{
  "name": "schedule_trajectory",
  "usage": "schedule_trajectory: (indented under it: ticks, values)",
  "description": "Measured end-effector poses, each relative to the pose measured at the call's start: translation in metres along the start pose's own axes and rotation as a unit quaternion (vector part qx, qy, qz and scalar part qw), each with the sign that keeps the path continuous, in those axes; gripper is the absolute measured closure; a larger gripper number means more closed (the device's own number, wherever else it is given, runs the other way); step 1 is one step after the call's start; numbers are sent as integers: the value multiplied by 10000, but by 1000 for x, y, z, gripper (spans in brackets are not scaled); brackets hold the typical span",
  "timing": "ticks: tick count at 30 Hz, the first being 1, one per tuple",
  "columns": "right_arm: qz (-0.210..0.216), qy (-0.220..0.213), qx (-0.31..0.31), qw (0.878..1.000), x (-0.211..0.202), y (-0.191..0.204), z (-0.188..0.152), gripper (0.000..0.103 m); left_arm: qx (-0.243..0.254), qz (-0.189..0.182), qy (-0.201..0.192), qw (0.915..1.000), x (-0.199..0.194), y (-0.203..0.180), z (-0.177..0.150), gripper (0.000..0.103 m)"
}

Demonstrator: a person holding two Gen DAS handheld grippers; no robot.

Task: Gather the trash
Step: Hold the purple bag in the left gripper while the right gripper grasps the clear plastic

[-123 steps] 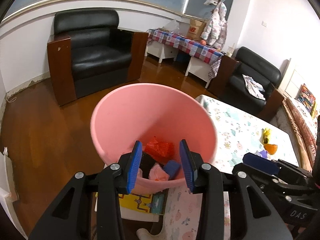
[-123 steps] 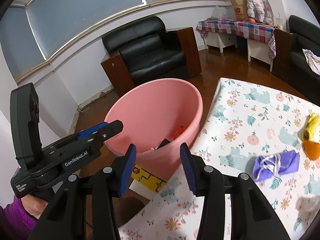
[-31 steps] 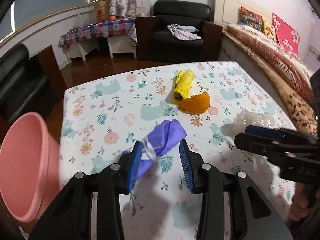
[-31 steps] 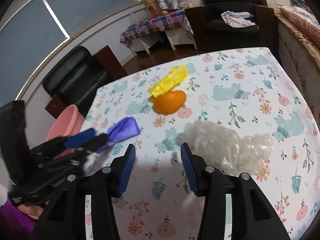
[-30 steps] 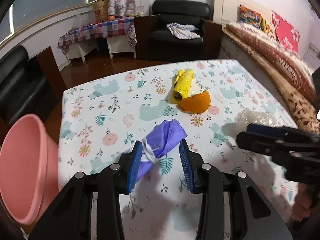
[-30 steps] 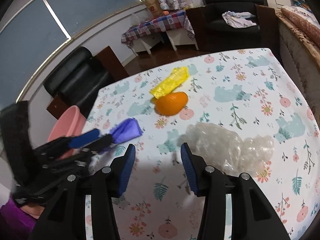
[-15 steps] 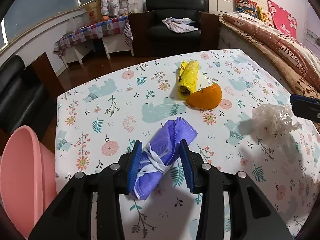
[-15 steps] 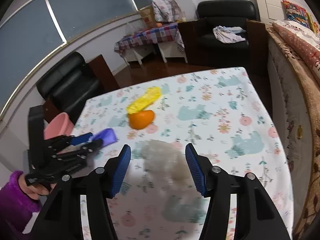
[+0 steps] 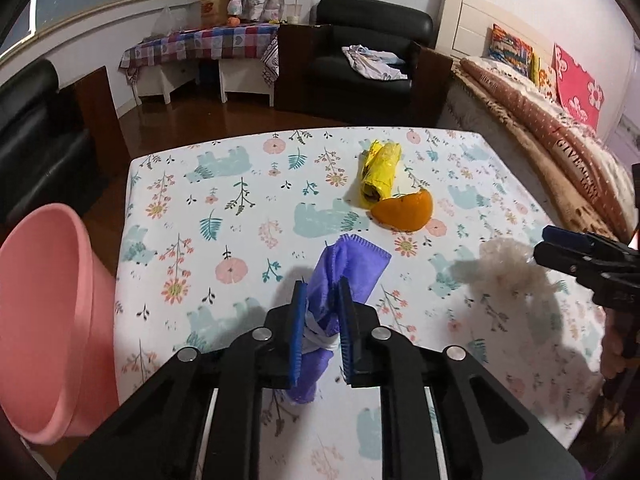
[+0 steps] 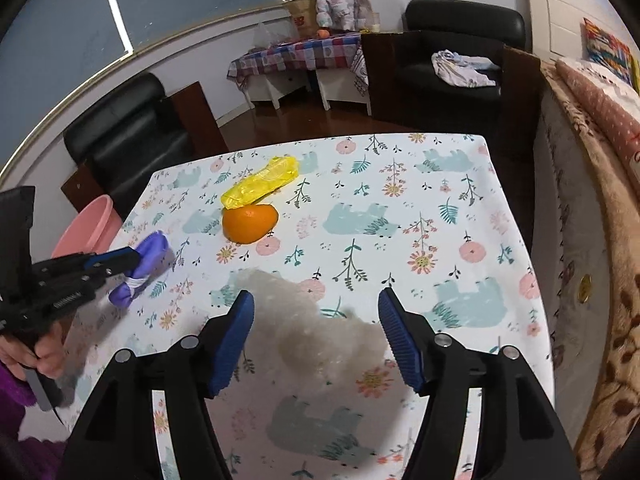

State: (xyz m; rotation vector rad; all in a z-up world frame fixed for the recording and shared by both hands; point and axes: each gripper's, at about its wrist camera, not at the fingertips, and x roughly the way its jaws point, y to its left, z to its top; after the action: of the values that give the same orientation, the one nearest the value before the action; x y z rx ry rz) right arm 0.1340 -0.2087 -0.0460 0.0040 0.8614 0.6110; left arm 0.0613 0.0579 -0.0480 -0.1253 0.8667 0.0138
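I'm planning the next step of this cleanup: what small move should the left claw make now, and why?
Probably finish the squeeze, then lift. The left claw is closing with the purple wrapper between its pads, pinched near its white tie, though it lies on the floral tablecloth. The pink bin waits off the table's left edge. The right claw is opening over the crumpled clear plastic.

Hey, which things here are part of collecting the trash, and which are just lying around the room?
For the job: purple wrapper, yellow wrapper, orange peel, clear plastic wad, pink bin.

Just lying about: black armchair, checked side table, bed.
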Motion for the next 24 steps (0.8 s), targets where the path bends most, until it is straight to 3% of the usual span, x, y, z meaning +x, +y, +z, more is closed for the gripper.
schedule_trajectory:
  ticks: [3,6,11,20,23,24]
  values:
    - [-21,75,-46,10000,5,-6,-2,35,36,-18,-46,10000,-6,-3,-2,89]
    - [214,235,217,9993,13,-15,-5,33,64,-32,-62,10000,-11,-6,-5,90]
    - [560,423,209,9973,12,-3,-14,33,18,-74,-132,9999,-21,-7,-7,90]
    - [818,499,127,9953,1,25,-30,33,-26,-91,-208,9997,-33,-9,-11,90]
    - [686,498,79,9964,1,29,-35,39,-40,-96,-216,9997,-35,-9,-13,90]
    - [658,488,93,9966,1,30,-36,45,-46,-95,-222,9997,-36,-9,-14,90]
